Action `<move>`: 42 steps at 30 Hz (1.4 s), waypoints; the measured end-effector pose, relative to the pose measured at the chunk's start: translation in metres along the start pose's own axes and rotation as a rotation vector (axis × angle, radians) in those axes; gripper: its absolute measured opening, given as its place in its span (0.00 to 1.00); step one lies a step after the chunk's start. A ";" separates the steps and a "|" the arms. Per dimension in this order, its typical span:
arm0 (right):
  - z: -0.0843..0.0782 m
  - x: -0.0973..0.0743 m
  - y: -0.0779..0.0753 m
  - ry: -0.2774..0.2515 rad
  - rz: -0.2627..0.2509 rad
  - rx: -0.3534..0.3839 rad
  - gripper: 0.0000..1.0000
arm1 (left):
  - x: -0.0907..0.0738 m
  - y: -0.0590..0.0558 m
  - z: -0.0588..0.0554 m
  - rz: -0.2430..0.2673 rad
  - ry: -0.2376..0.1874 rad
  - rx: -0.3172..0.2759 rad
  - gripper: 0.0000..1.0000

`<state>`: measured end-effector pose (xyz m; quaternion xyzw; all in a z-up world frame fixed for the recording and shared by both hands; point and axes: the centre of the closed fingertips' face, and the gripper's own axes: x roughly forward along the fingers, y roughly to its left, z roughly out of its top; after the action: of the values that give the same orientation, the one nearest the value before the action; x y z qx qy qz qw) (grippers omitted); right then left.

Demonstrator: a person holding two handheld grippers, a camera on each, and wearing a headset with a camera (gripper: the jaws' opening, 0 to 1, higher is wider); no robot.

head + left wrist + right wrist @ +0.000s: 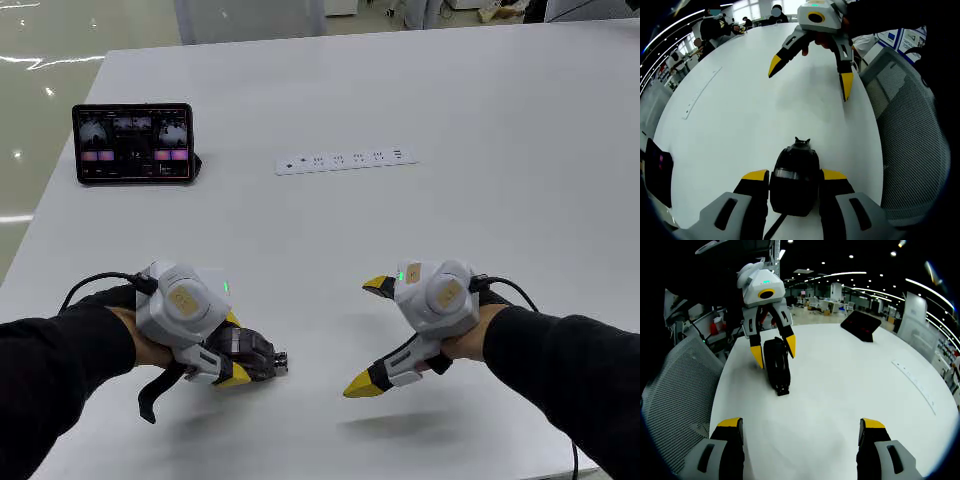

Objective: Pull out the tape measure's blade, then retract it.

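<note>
**Spotter:** What's nearest you?

**Operator:** My left gripper [795, 175] is clamped on the tape measure [795, 185], with one yellow-tipped jaw on each flat side of the black case. I judge the case sits low over the table [450, 150]. I can't tell whether it touches.

**Spotter:** Which way does it point?

**Operator:** Its long axis runs straight out along my left jaws. The blade hook [802, 141] sticks out of the front end, past the jaw tips. In the head view that end faces across toward my right side.

**Spotter:** And the other claw?

**Operator:** My right gripper [365, 337] is spread wide with nothing in it, well apart from the case, its mouth turned toward the hook. In the right gripper view the case stands edge-on ahead of me, and the hook is at the end nearest my jaws. So I'd say the right hand is the one to take the hook. The pull I'd make runs along that same axis, away from the left jaws. The blade doesn't look drawn yet, so I'd put the task at its start.

**Spotter:** Anything behind in the way?

**Operator:** No. A power strip [345, 159] lies farther up the table, and a tablet [133, 143] stands propped at the far left. Both are well off that line.
</note>
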<state>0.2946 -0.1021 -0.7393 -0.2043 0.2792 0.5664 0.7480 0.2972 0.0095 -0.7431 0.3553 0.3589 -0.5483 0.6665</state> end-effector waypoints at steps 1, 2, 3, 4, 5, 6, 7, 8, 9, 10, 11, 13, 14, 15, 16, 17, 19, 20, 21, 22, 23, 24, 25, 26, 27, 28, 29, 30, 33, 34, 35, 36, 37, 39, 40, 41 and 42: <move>0.001 0.002 0.000 0.000 0.002 0.000 0.95 | 0.000 -0.003 0.000 -0.015 0.001 -0.006 0.33; 0.003 0.003 0.000 -0.002 0.004 -0.001 0.94 | 0.000 -0.003 0.001 -0.014 0.005 -0.007 0.32; 0.005 0.004 0.000 -0.005 0.005 -0.001 0.92 | 0.001 -0.003 0.000 -0.016 0.014 -0.006 0.32; 0.006 0.006 -0.001 -0.005 0.006 -0.001 0.91 | 0.001 -0.003 0.000 -0.017 0.019 -0.003 0.32; 0.007 0.008 -0.001 -0.004 0.008 -0.004 0.90 | 0.001 -0.003 -0.001 -0.010 0.023 -0.001 0.32; 0.008 0.009 0.000 -0.005 0.010 -0.005 0.90 | 0.002 -0.003 -0.001 -0.006 0.025 0.001 0.32; 0.009 0.011 0.000 -0.004 0.013 -0.004 0.89 | 0.002 -0.003 -0.001 -0.002 0.026 -0.002 0.32; 0.009 0.013 0.000 0.000 0.019 0.000 0.88 | 0.002 -0.003 -0.002 0.003 0.025 -0.001 0.32; 0.009 0.015 0.001 0.001 0.022 -0.004 0.87 | 0.002 -0.003 -0.002 0.006 0.025 -0.001 0.32; 0.009 0.018 0.001 0.005 0.024 -0.014 0.85 | 0.001 -0.003 -0.002 0.010 0.024 -0.005 0.32; 0.010 0.019 0.001 0.008 0.022 -0.018 0.84 | 0.001 -0.003 -0.002 0.011 0.024 -0.004 0.32; 0.013 0.025 0.000 0.005 0.023 -0.006 0.80 | 0.001 -0.003 -0.002 0.008 0.029 -0.004 0.31; 0.015 0.027 0.000 0.003 0.023 -0.004 0.78 | 0.001 -0.003 -0.002 0.006 0.030 -0.003 0.31; 0.017 0.031 0.001 0.002 0.026 -0.006 0.75 | 0.001 -0.002 -0.002 0.004 0.031 -0.003 0.31; 0.018 0.033 0.003 0.002 0.034 -0.014 0.73 | 0.001 -0.002 -0.002 0.003 0.031 -0.004 0.31; 0.020 0.035 0.005 0.001 0.042 -0.016 0.70 | 0.001 -0.002 -0.002 0.003 0.031 -0.005 0.32; 0.023 0.040 0.007 0.001 0.053 -0.016 0.64 | 0.001 -0.002 -0.002 0.010 0.031 -0.013 0.32; 0.024 0.042 0.008 0.005 0.062 -0.020 0.62 | 0.001 -0.003 -0.002 0.018 0.032 -0.013 0.32; 0.025 0.043 0.009 0.006 0.064 -0.019 0.59 | 0.001 -0.002 -0.002 0.021 0.032 -0.016 0.32; 0.025 0.045 0.010 0.010 0.071 -0.022 0.57 | 0.001 -0.002 -0.002 0.024 0.032 -0.018 0.32; 0.025 0.048 0.012 0.019 0.081 -0.035 0.56 | 0.001 -0.002 -0.002 0.026 0.033 -0.018 0.32; 0.025 0.050 0.013 0.024 0.085 -0.047 0.55 | 0.001 -0.002 -0.002 0.026 0.034 -0.019 0.32; 0.026 0.052 0.015 0.028 0.092 -0.054 0.53 | 0.001 -0.002 -0.002 0.026 0.036 -0.019 0.32; 0.026 0.053 0.016 0.030 0.097 -0.059 0.52 | 0.001 -0.002 -0.002 0.026 0.037 -0.020 0.32; 0.026 0.055 0.017 0.032 0.100 -0.062 0.51 | 0.001 -0.002 -0.002 0.026 0.039 -0.022 0.32; 0.026 0.057 0.018 0.040 0.105 -0.076 0.52 | 0.002 -0.002 -0.002 0.026 0.045 -0.023 0.32; 0.025 0.059 0.019 0.046 0.109 -0.087 0.51 | 0.002 -0.002 -0.003 0.027 0.050 -0.020 0.32; 0.025 0.061 0.020 0.050 0.112 -0.092 0.50 | 0.002 -0.003 -0.003 0.028 0.054 -0.017 0.32; 0.025 0.066 0.023 0.056 0.120 -0.102 0.45 | 0.002 -0.002 -0.003 0.025 0.055 -0.021 0.32; 0.025 0.067 0.024 0.062 0.123 -0.111 0.44 | 0.002 -0.002 -0.003 0.022 0.055 -0.022 0.32; 0.025 0.069 0.024 0.065 0.128 -0.115 0.44 | 0.002 -0.002 -0.004 0.018 0.056 -0.021 0.32; 0.025 0.071 0.024 0.066 0.129 -0.117 0.43 | 0.002 -0.002 -0.004 0.016 0.058 -0.020 0.32; 0.025 0.072 0.024 0.069 0.129 -0.120 0.41 | 0.002 -0.002 -0.004 0.014 0.060 -0.018 0.31; 0.025 0.074 0.025 0.075 0.135 -0.128 0.39 | 0.003 -0.003 -0.004 0.010 0.067 -0.013 0.31; 0.025 0.076 0.026 0.080 0.137 -0.138 0.37 | 0.003 -0.003 -0.004 0.009 0.069 -0.012 0.31; 0.025 0.077 0.026 0.086 0.137 -0.144 0.36 | 0.003 -0.003 -0.004 0.008 0.069 -0.013 0.31; 0.024 0.079 0.026 0.091 0.136 -0.150 0.35 | 0.003 -0.003 -0.004 0.007 0.069 -0.014 0.31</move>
<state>0.2900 -0.0224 -0.7716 -0.2659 0.2828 0.6253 0.6770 0.2945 0.0110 -0.7476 0.3707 0.3843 -0.5308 0.6582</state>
